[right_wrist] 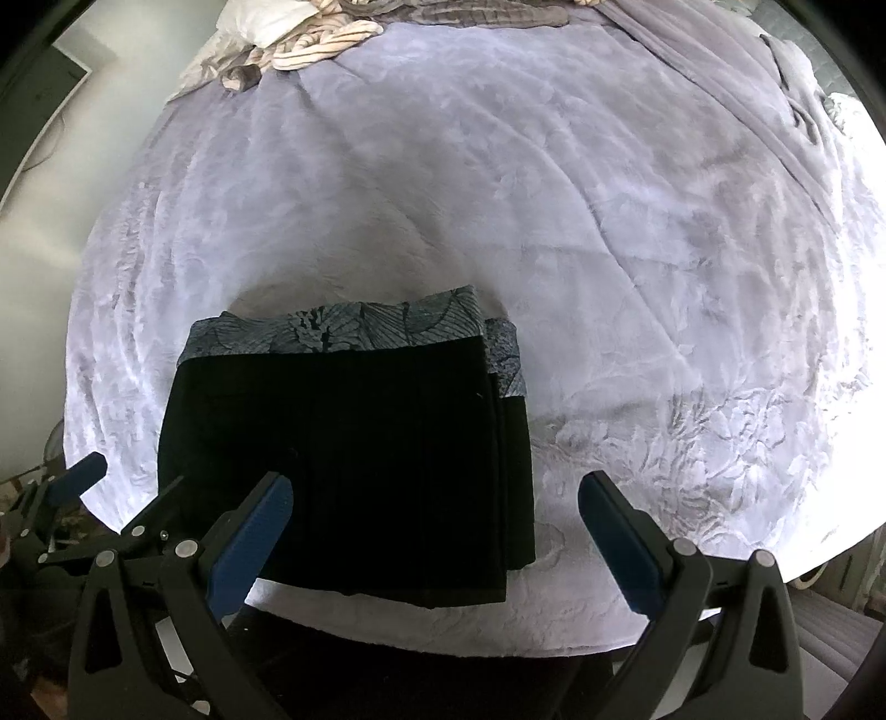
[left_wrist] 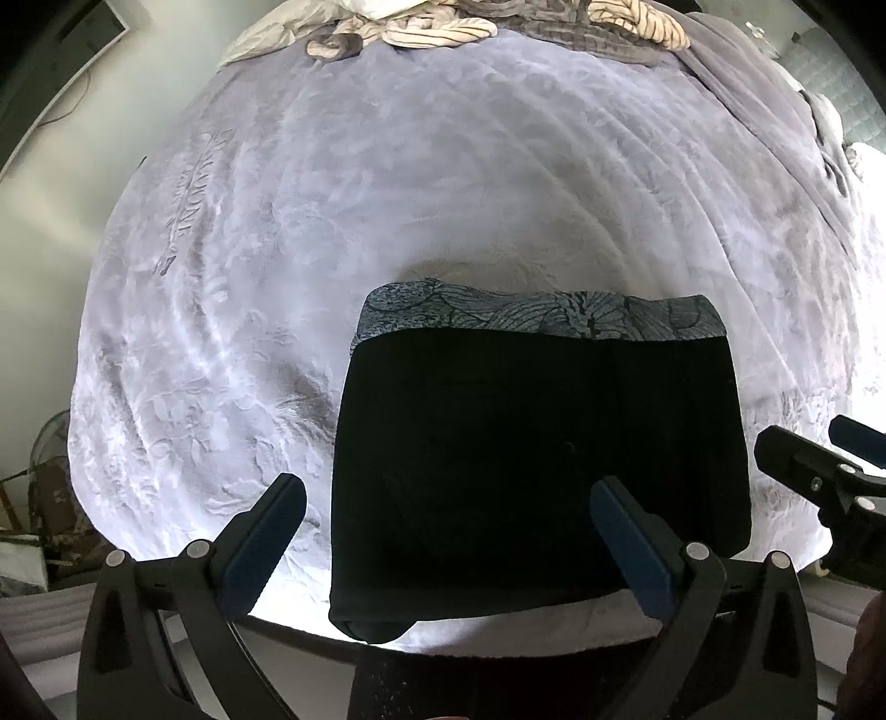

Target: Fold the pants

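Black pants (left_wrist: 542, 459) lie folded into a compact rectangle near the front edge of a bed, with a grey leaf-patterned band (left_wrist: 542, 318) along their far side. In the right wrist view the same pants (right_wrist: 343, 459) show stacked layers at their right edge. My left gripper (left_wrist: 448, 526) hangs open above the pants' left front corner, holding nothing. Above the pants' right front part, my right gripper (right_wrist: 434, 518) also stands open and empty. The right gripper's fingers (left_wrist: 803, 459) show at the right of the left wrist view; the left gripper's fingertip (right_wrist: 77, 473) shows at the left of the right wrist view.
A pale lilac plush blanket (left_wrist: 387, 210) covers the bed. Striped and grey bedding (left_wrist: 443, 27) is bunched at the far end, with a white pillow (right_wrist: 260, 22). The bed's front edge (right_wrist: 443, 637) runs just below the pants. A fan (left_wrist: 52, 443) stands off the left side.
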The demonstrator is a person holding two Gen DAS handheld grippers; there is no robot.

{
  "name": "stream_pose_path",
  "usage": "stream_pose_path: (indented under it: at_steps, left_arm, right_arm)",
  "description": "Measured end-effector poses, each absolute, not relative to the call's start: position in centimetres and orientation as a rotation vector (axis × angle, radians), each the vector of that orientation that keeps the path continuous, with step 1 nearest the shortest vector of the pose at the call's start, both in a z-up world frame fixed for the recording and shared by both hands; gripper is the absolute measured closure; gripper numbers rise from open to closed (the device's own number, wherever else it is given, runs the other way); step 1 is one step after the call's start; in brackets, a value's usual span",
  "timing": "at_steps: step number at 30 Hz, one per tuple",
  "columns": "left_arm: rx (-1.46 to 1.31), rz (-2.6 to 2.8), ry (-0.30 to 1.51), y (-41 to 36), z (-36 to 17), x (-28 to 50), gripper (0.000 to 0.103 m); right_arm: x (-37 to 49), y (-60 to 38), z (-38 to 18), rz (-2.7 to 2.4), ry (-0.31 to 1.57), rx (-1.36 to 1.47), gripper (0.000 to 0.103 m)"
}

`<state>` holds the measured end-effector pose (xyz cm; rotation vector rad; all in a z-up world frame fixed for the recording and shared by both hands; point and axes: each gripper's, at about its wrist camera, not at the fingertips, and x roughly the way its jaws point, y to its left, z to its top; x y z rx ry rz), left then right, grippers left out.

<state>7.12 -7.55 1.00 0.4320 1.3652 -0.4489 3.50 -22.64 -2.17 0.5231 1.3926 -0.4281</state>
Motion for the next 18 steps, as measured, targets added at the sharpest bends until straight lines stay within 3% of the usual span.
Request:
stream_pose_path:
  at_steps: [18]
  left_arm:
    - [0.455, -0.422, 1.374, -7.26, 0.41, 7.63, 0.0]
  right_arm:
    - [3.78, -21.88, -2.69, -0.455, 1.423, 0.479, 0.0]
